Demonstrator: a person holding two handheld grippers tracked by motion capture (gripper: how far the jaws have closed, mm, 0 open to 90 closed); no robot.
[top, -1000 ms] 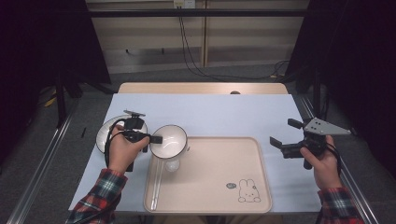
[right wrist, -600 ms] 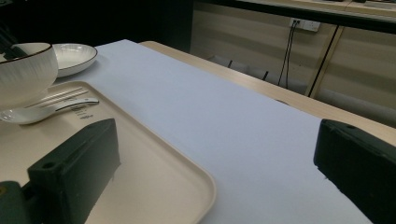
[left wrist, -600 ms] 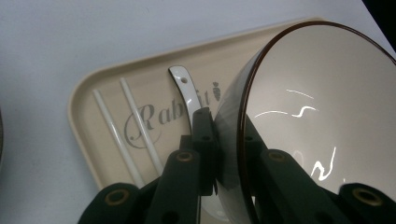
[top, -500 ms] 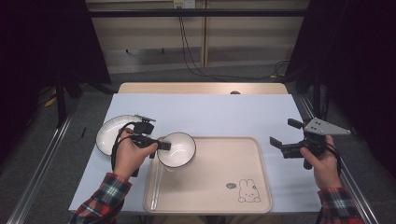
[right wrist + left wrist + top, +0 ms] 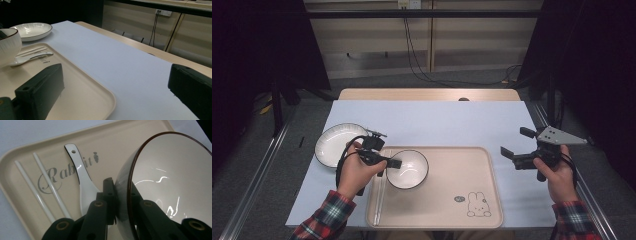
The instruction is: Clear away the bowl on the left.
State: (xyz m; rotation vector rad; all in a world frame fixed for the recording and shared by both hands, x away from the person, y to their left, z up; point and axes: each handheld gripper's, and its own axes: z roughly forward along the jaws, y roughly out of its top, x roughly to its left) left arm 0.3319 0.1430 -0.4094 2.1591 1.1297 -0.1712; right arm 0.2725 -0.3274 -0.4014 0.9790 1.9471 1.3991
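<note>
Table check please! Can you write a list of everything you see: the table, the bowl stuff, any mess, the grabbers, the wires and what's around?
Surface: table under a pale sheet; beige tray near the front edge.
Job's things: white bowl, dark-rimmed, tilted over the tray's left part, held by its rim.
Clutter: white plate left of the tray; spoon and two chopsticks lying on the tray.
Grippers: left gripper shut on the bowl's rim; right gripper open, holding nothing, right of the tray.
Cables: black cable looping from the left gripper; wires hanging behind the table.
Surroundings: light panelled wall, dark curtains at both sides.
</note>
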